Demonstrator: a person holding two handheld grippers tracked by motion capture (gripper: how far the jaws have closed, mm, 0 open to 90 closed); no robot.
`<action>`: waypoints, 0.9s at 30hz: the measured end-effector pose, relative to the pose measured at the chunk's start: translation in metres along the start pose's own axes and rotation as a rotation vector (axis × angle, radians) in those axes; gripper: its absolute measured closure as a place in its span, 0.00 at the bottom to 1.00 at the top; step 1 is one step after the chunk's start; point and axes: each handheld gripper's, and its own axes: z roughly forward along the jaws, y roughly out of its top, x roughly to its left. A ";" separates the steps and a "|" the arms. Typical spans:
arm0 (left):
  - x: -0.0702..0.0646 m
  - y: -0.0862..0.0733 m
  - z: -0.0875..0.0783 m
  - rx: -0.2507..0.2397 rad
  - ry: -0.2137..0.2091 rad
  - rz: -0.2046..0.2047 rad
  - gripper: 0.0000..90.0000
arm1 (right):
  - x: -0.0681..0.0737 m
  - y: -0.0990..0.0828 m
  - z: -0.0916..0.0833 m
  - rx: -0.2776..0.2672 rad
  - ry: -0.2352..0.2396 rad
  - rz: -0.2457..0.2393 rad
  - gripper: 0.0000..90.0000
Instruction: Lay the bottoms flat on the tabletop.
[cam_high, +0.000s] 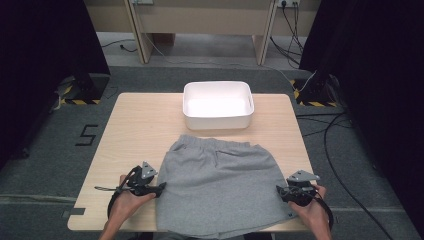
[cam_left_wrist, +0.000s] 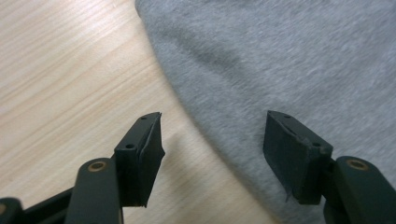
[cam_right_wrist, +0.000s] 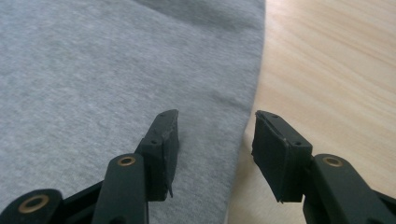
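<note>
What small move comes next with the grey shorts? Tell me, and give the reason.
Probably lower both grippers and close them on the side edges of the shorts. The left gripper has open jaws straddling the left hem, one over the table, one over cloth; the right gripper straddles the right hem the same way. Neither pinches fabric yet, and the shorts lie flat before the white bin.

Your left tool is held low in your left hand, jaws apart with nothing pressed between them. Your right tool, in your right hand, also stands open. Both point inward, toward each other.
</note>
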 end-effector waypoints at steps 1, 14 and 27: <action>-0.002 0.001 0.000 -0.026 -0.011 -0.021 0.39 | 0.001 0.001 -0.001 -0.013 0.001 -0.010 0.56; -0.034 0.020 0.024 -0.022 -0.100 -0.001 0.33 | -0.020 0.067 0.026 -0.146 0.074 0.021 0.50; -0.037 0.010 0.024 -0.072 -0.086 -0.019 0.33 | -0.020 0.126 0.078 -0.054 0.171 -0.038 0.70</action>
